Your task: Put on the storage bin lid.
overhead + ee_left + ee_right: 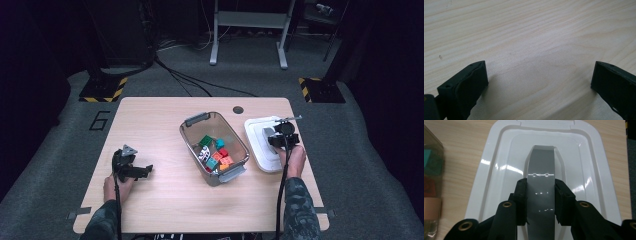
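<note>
Clamping the grey handle [541, 180] of the white plastic lid [499, 165]: right gripper [541, 195] jaws; left gripper [536, 82] jaws spread wide over bare wooden desk [524, 30].

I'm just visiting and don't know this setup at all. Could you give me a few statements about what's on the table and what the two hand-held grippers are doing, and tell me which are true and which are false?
1. The right hand-held gripper is closed on the grey handle of the white lid. True.
2. The white lid sits on top of the clear bin. False: it lies on the table beside the bin, to its right.
3. The left hand-held gripper is open with nothing between its jaws. True.
4. The clear bin is empty. False: it holds coloured blocks.
5. The left hand-held gripper is reaching into the bin. False: it rests on the table well to the bin's left.
</note>
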`<state>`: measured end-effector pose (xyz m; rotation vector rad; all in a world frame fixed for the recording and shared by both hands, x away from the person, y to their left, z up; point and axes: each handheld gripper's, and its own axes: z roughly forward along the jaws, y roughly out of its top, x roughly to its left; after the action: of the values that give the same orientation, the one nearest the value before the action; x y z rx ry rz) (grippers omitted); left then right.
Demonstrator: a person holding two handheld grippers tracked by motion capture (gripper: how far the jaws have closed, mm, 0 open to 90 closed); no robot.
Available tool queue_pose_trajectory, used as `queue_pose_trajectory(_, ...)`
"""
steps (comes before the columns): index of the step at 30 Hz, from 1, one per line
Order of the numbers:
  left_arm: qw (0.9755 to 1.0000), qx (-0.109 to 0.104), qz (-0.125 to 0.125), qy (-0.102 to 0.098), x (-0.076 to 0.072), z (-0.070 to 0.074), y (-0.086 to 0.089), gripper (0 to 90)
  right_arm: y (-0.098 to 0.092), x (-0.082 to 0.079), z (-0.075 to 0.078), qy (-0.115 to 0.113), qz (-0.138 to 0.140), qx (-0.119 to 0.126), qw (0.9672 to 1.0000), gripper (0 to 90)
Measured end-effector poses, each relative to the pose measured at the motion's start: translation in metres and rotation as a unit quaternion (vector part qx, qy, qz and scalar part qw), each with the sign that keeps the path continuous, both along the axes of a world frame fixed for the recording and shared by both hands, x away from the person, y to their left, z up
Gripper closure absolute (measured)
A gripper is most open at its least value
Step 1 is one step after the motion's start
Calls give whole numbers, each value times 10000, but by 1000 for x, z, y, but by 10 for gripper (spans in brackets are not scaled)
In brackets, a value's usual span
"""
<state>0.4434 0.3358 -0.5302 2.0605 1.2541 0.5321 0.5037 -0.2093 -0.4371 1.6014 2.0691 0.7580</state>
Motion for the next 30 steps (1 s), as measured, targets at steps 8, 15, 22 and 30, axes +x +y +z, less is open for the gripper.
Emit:
queue_pose_trajectory(8,10000,-12,15,-7,0,0,0,5,-8,-4,23,-163,-23,93,9998,675)
queue_pose_trajectory(15,10000,-13,32,-37,0,-1,0,5,-12,-7,44,-327,-6,216,9992,675)
queue_pose_trajectory(22,10000,59,-23,7,0,0,1,5,-9,-11,68,-415,42,271,9988,676)
queue_pose_trajectory(30,10000,8,8,-31,0,0,0,5,0,-21,95,-621,111,276,9976,675)
